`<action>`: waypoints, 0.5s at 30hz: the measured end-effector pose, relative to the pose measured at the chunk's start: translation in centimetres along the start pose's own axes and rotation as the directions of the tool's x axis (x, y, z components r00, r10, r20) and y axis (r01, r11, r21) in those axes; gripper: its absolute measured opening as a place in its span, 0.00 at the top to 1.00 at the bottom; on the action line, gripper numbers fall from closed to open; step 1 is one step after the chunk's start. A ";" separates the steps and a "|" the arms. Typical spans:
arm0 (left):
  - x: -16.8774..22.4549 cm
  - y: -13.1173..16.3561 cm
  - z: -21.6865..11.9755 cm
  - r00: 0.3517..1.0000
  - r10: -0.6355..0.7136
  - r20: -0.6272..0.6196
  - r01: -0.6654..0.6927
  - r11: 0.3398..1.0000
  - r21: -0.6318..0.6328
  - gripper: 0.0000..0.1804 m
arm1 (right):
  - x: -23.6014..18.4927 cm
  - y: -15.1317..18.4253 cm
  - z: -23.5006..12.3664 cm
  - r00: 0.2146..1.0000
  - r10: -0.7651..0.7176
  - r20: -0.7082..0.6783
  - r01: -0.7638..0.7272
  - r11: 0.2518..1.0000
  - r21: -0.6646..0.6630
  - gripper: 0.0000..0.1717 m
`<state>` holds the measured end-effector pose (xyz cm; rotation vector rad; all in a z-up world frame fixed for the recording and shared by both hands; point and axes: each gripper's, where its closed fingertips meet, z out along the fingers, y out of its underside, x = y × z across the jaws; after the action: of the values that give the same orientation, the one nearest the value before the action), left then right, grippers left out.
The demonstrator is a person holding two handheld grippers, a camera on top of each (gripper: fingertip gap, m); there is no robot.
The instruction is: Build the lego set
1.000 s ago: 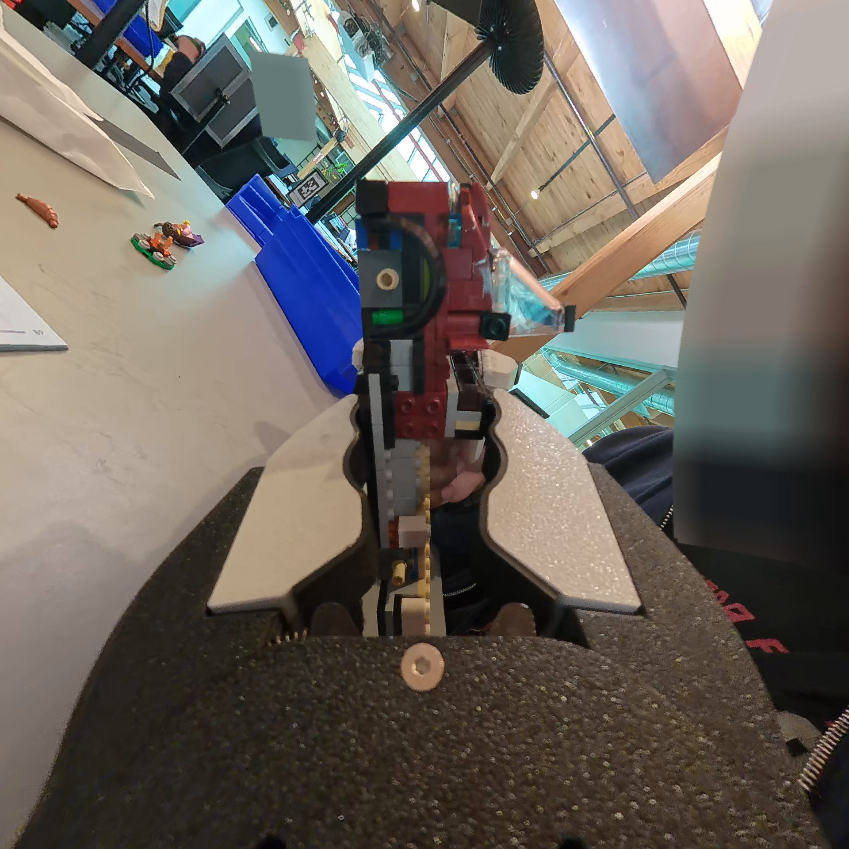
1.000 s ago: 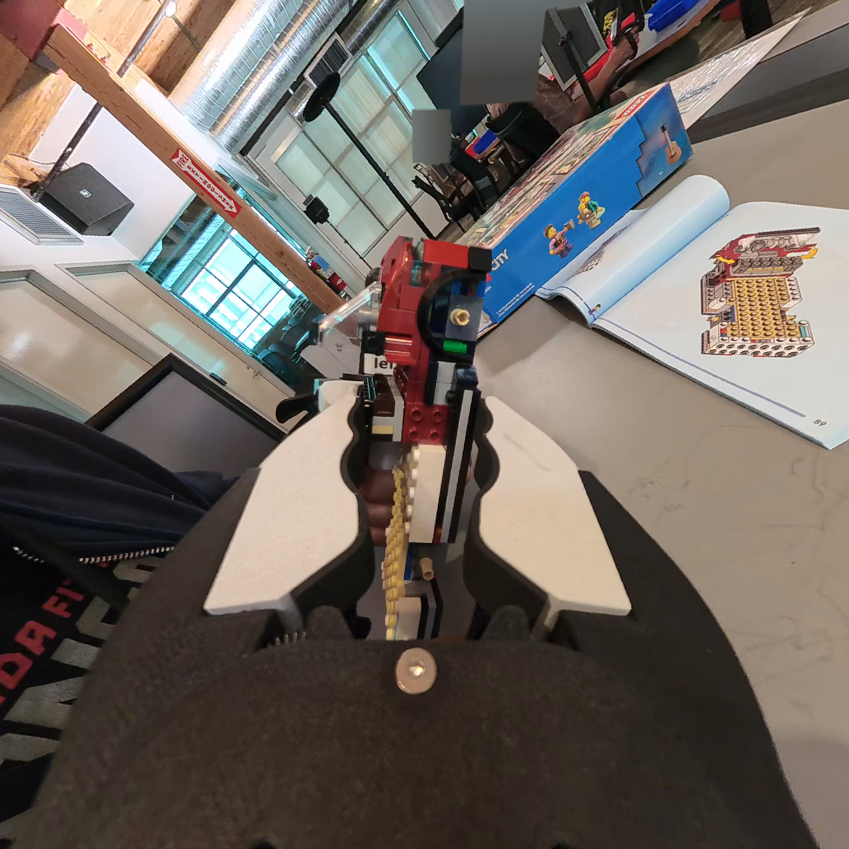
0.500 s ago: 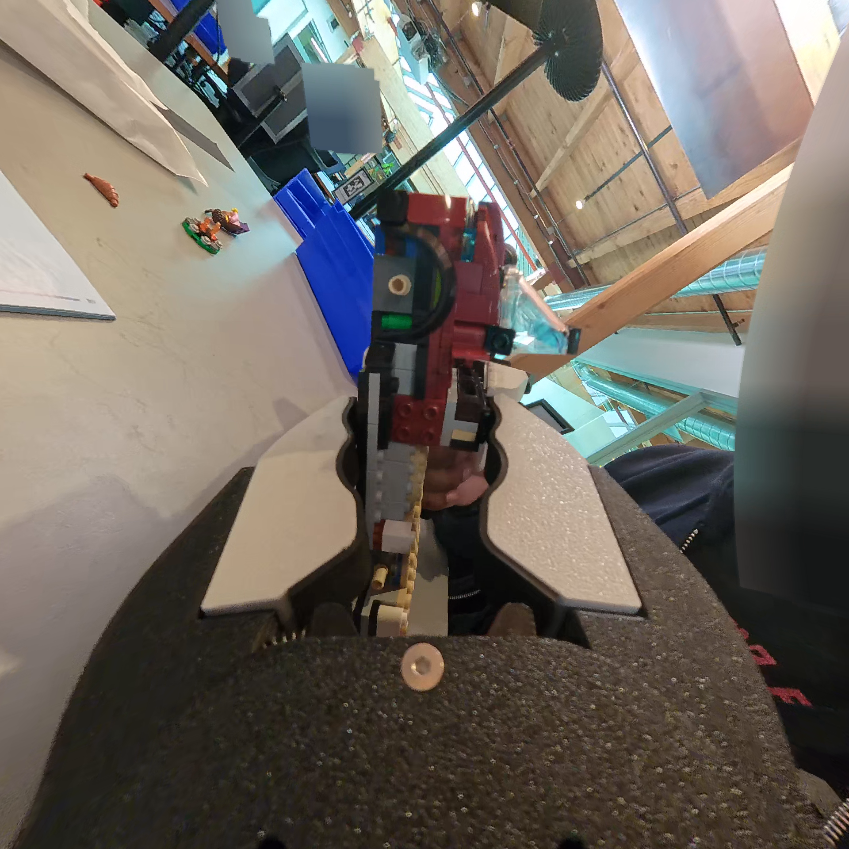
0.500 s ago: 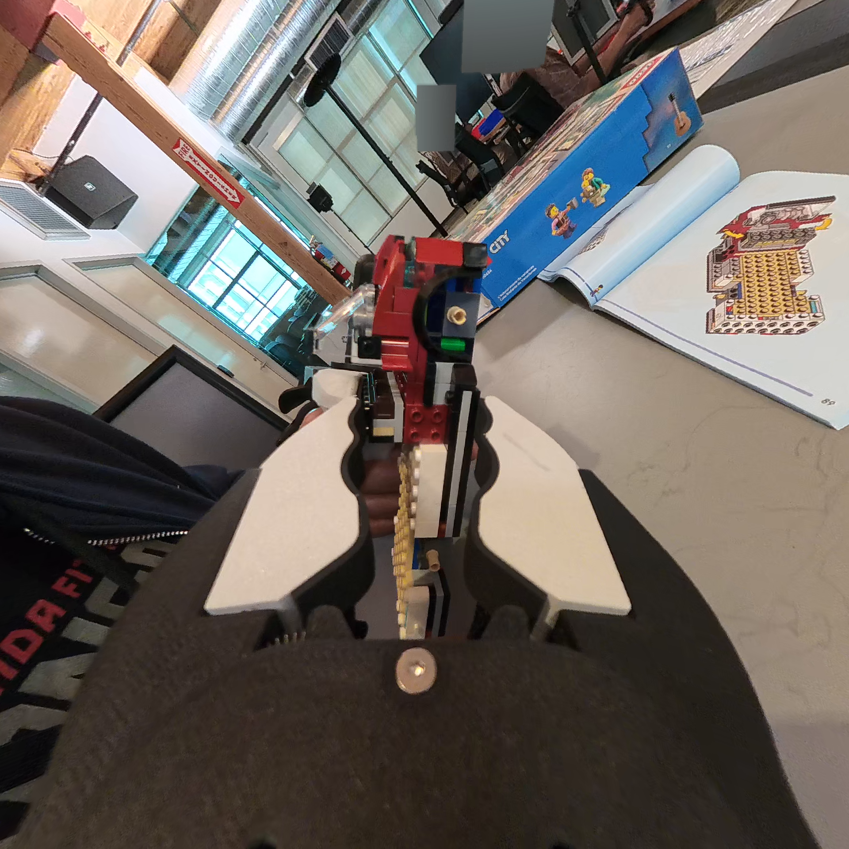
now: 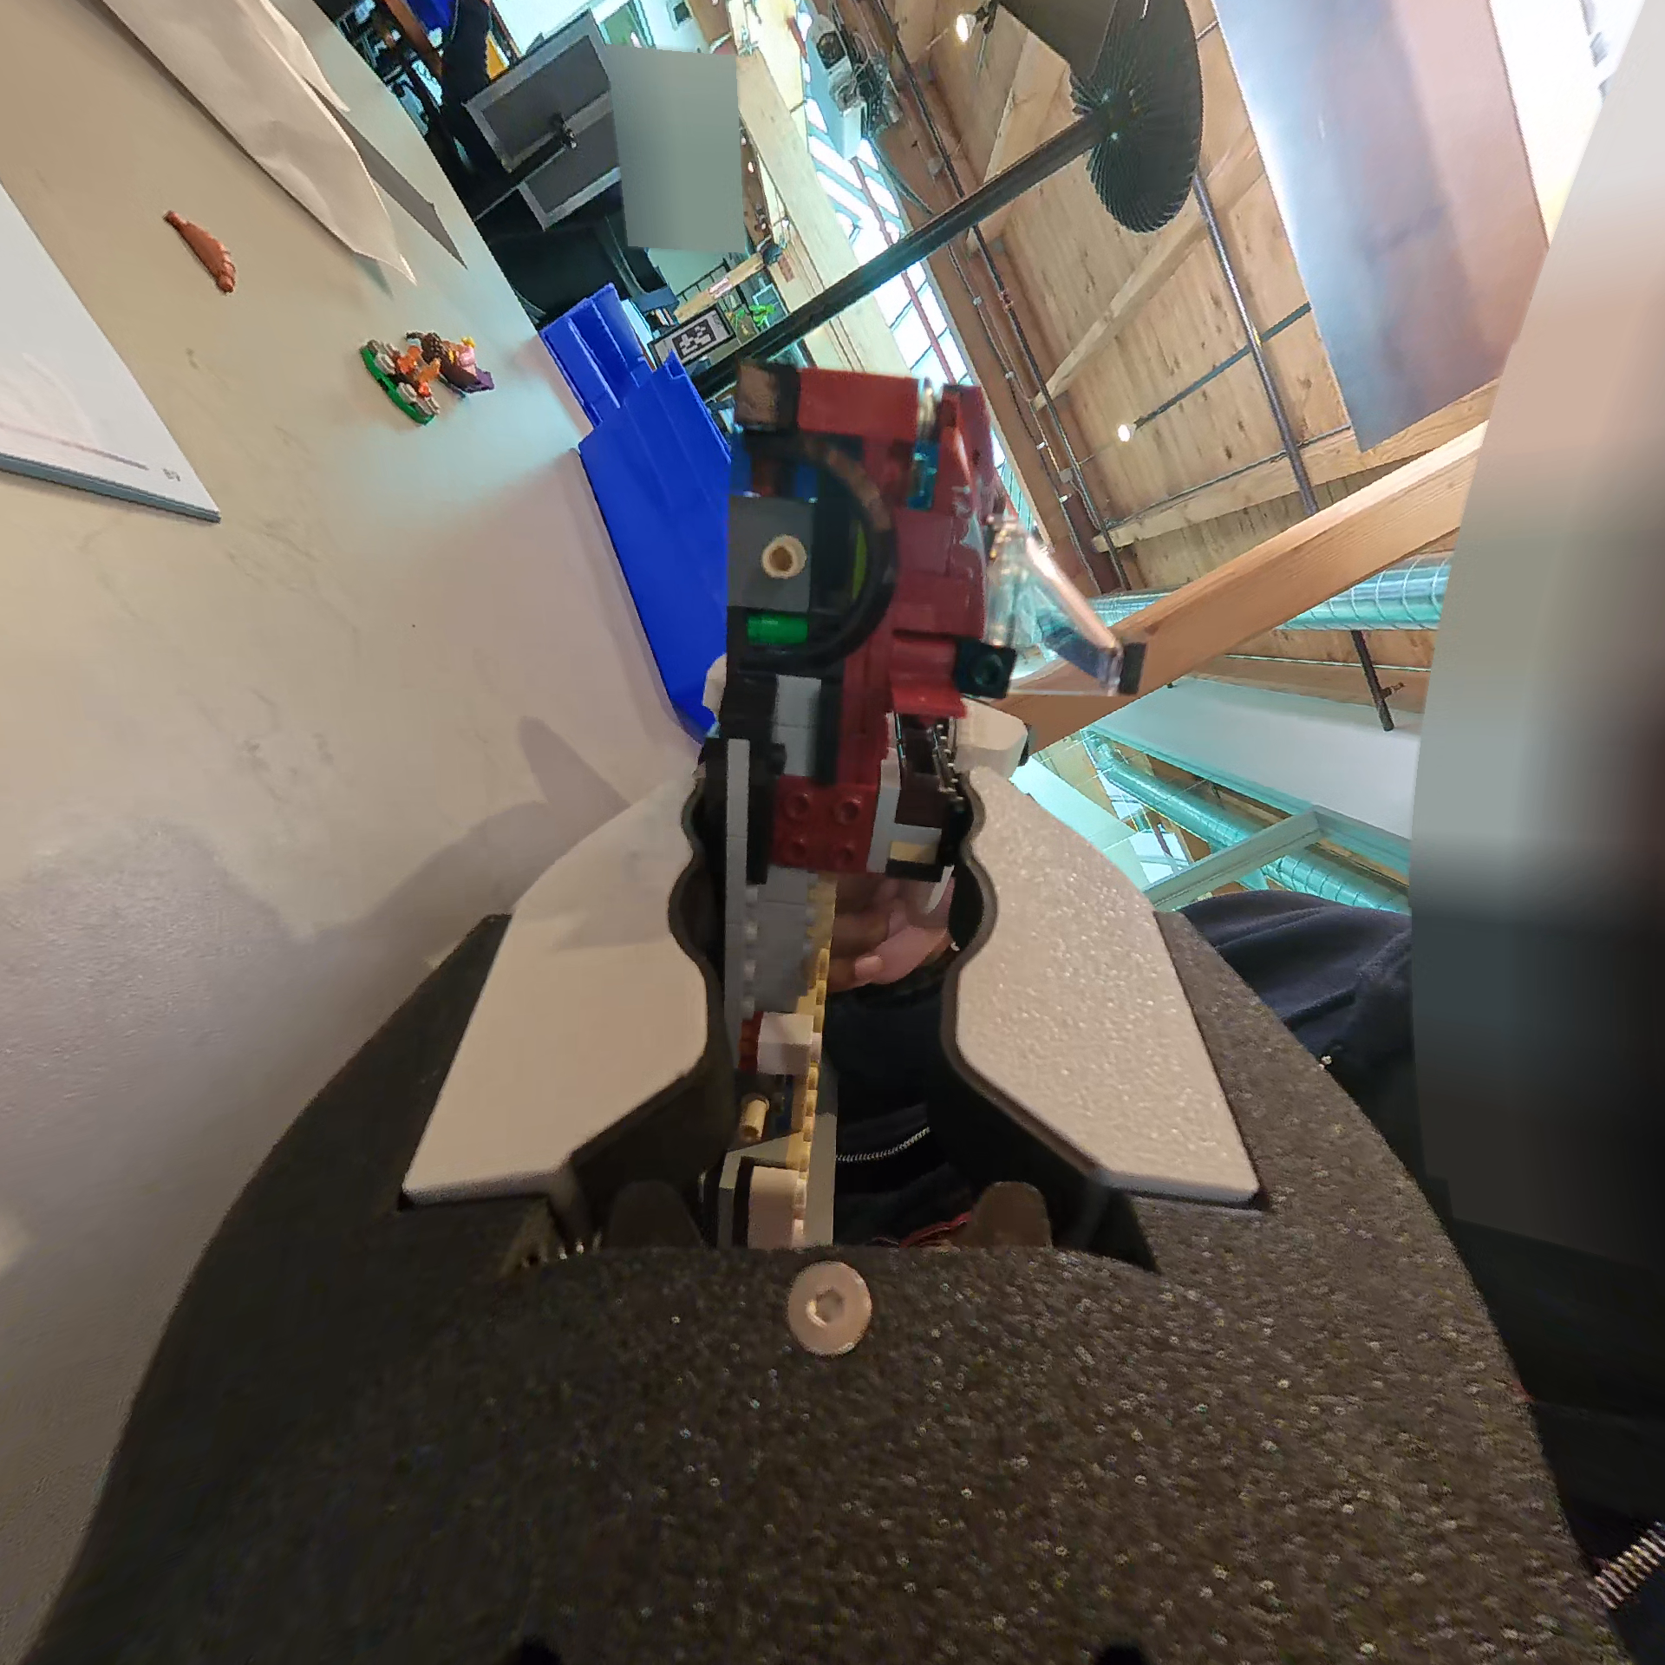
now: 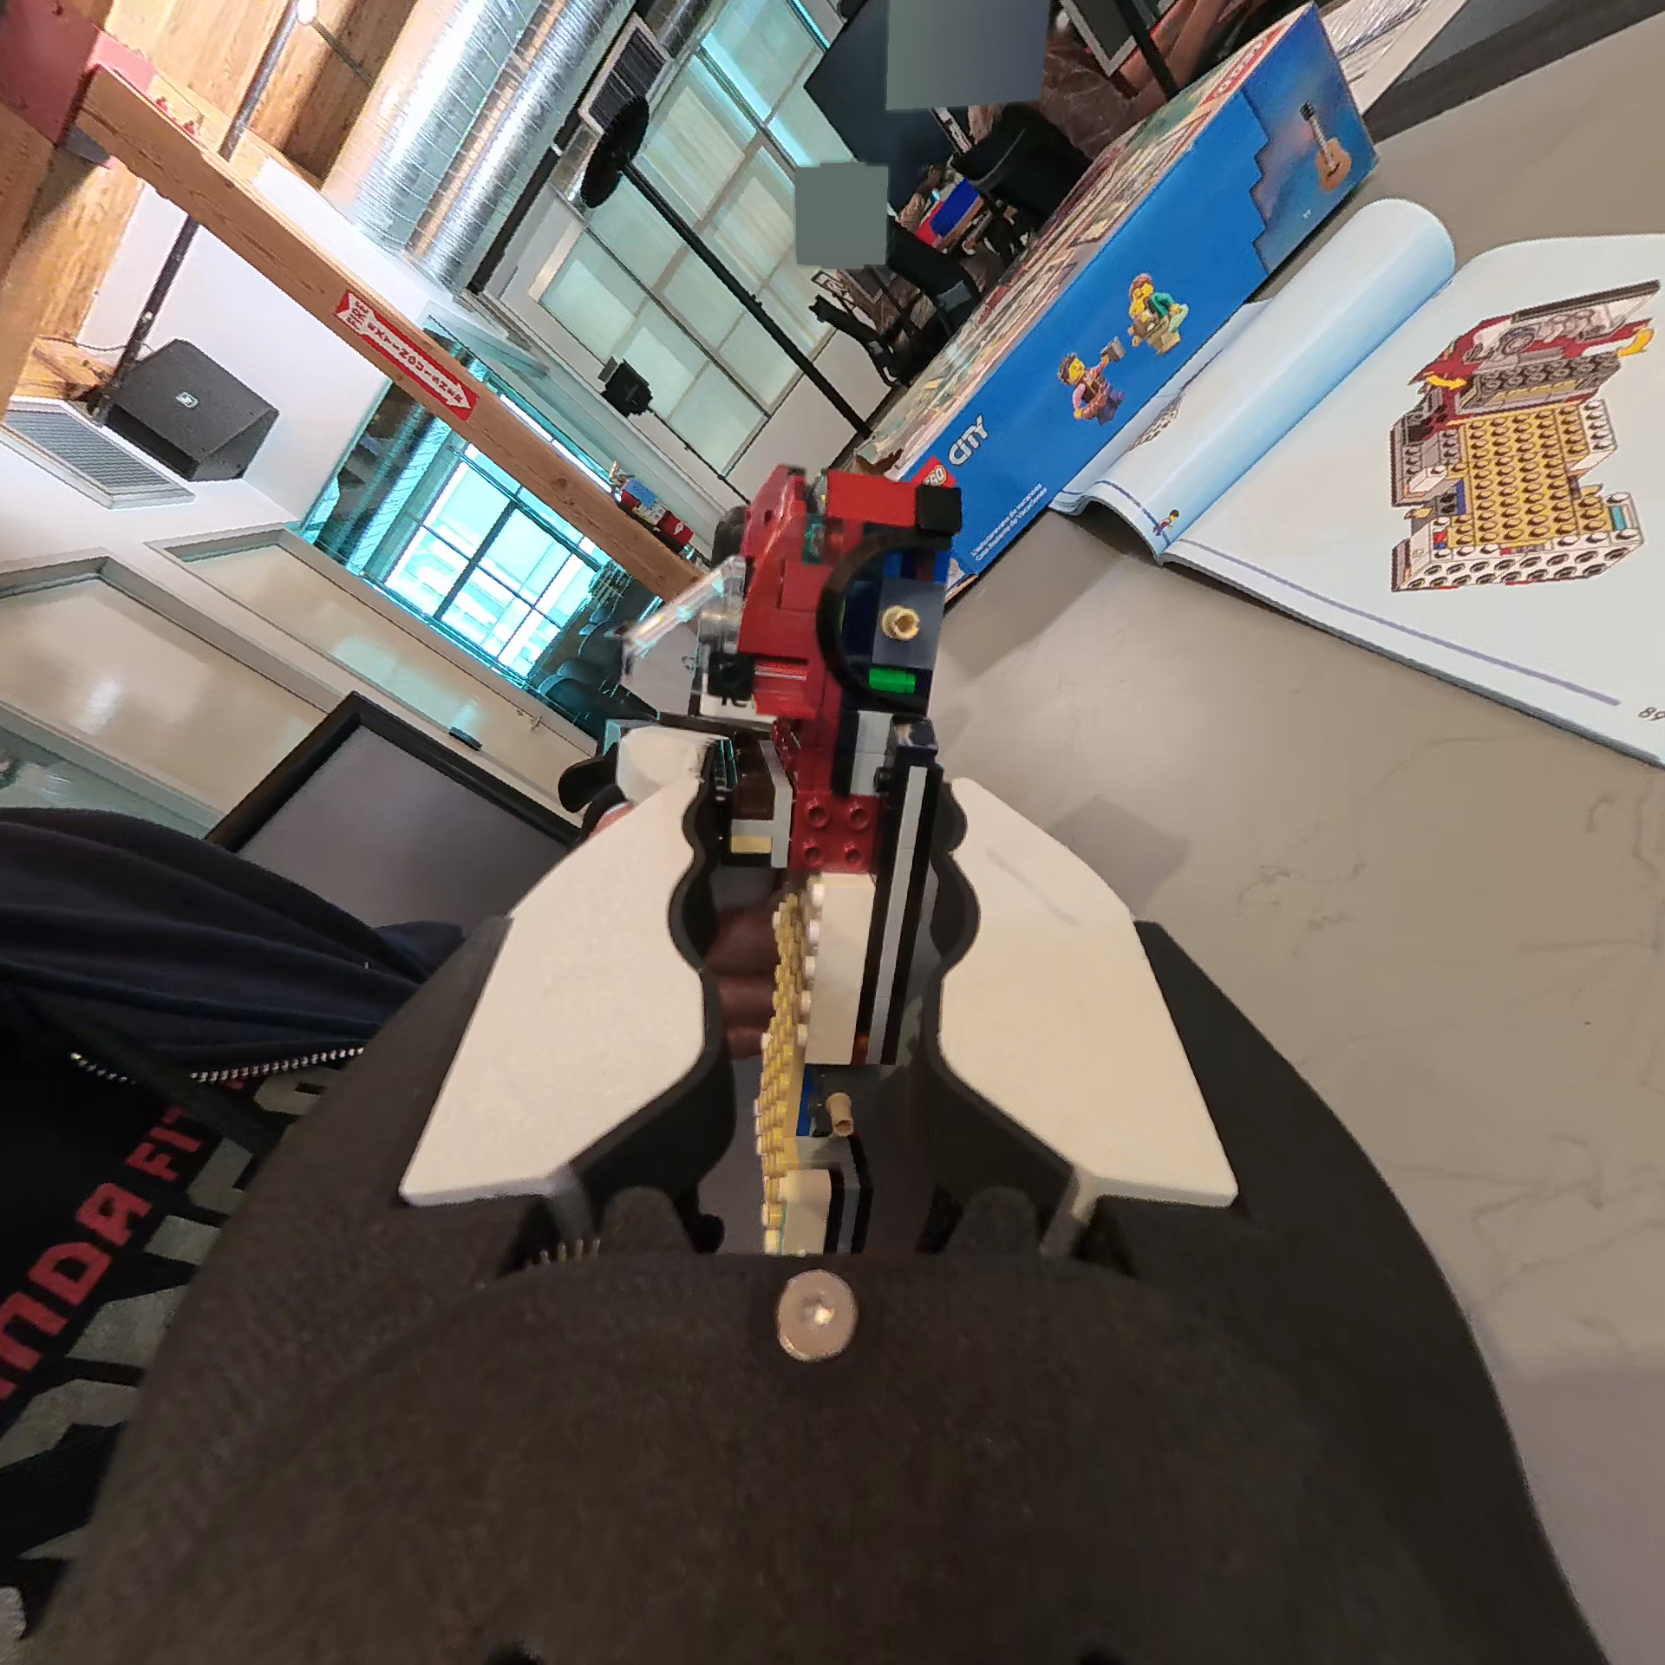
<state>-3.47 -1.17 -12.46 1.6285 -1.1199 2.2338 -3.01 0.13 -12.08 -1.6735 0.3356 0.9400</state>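
Against the frame a second back, the left wrist view has swung: the small toy figure group [image 5: 423, 378] and brown piece [image 5: 203, 250] sit further right on the grey table [image 5: 270, 676], while the left gripper [image 5: 829, 811], jaws partly open, clamps the brick model [image 5: 838, 631] edge-on, both pads against its sides, lifted clear of the table beside the blue bin [image 5: 649, 504]. Right wrist view, little changed: the right gripper [image 6: 824, 824] grips the same brick model [image 6: 847, 649] likewise, above the table near the open instruction booklet [image 6: 1351, 504] and blue box [image 6: 1126, 297]. Judged light and rigid but prone to shedding pieces, notably its clear canopy; best held on the stacked plates.
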 end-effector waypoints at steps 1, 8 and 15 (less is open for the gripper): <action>0.0 0.0 0.0 1.000 0.002 0.005 -0.002 1.000 -0.002 0.72 | 0.0 0.0 0.0 1.000 0.005 0.002 -0.005 1.000 0.003 0.73; 0.0 1.1 0.4 0.976 0.210 0.059 -0.204 0.974 -0.102 0.64 | 0.3 -0.4 -0.2 0.996 0.085 0.036 -0.087 0.995 0.042 0.73; -0.7 1.1 0.2 0.965 0.242 0.099 -0.233 0.968 -0.093 0.84 | -0.3 -0.6 -0.3 0.994 0.086 0.064 -0.088 0.996 0.034 0.73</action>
<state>-3.66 -1.88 -13.61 1.6812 -1.4872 2.2246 -2.71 0.01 -11.49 -1.6030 0.3834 1.0428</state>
